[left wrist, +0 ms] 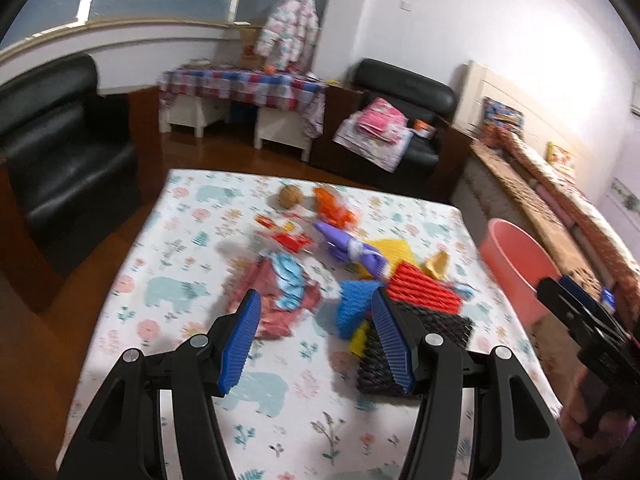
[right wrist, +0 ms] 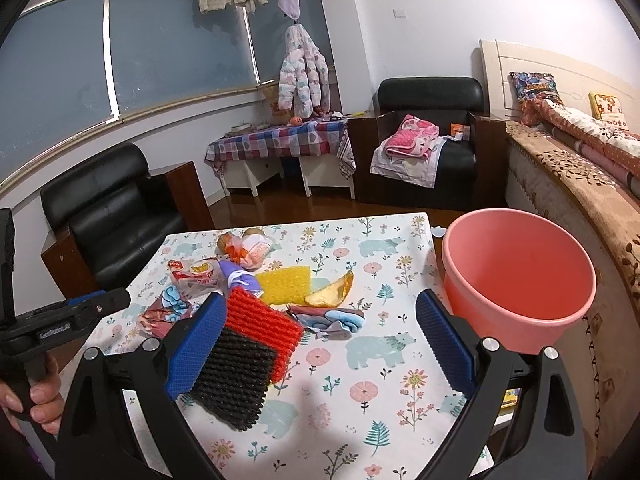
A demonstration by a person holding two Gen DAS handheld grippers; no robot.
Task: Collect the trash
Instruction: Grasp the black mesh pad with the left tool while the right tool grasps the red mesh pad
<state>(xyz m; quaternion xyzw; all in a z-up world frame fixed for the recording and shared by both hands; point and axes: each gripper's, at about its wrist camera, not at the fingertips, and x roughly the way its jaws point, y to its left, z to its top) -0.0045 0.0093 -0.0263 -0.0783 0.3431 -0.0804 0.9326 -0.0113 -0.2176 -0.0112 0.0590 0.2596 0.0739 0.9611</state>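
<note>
The jaws of the left gripper point(left wrist: 316, 344) were spread wide and nothing was held between them; they were raised above the near part of the table point(left wrist: 168, 264), and the right blue pad was seen in front of the black foam net point(left wrist: 420, 344). The jaws of the right gripper point(right wrist: 320, 344) were also wide apart and empty, held over the table with the left pad in front of the black foam net point(right wrist: 236, 380) and the red foam net point(right wrist: 260, 320). Whether these were touched could not be told. The trash was gathered in the middle of the table: behind the nets a yellow foam net point(right wrist: 284, 288), a purple wrapper point(left wrist: 348, 248) and a red snack bag point(right wrist: 196, 276) were laid. The pink bucket point(right wrist: 516, 272) was placed just beside the table's right edge.
</note>
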